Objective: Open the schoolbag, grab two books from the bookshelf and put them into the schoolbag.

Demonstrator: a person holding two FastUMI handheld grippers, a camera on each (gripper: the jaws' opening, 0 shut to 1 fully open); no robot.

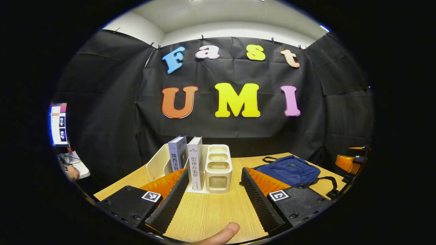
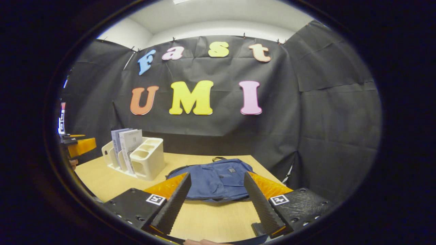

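Note:
Two books (image 1: 186, 160) stand upright in a white bookshelf (image 1: 218, 172) at the middle of the wooden table (image 1: 211, 211); the same books (image 2: 126, 144) and bookshelf (image 2: 146, 160) sit at the left in the right gripper view. A blue schoolbag (image 2: 214, 178) lies flat and closed on the table, straight ahead of my right gripper (image 2: 215, 200), which is open and a short way in front of it. My left gripper (image 1: 214, 200) is open, facing the bookshelf, with the schoolbag (image 1: 289, 168) off to its right. The right gripper (image 1: 351, 163) shows at the far right in the left gripper view.
A person's fingertip (image 1: 221, 234) shows at the bottom of the left gripper view. A lit screen (image 1: 58, 124) and a hand (image 1: 72, 172) are at the far left beyond the table. Black cloth walls close in behind and right of the table. The left gripper (image 2: 80, 144) shows at the left.

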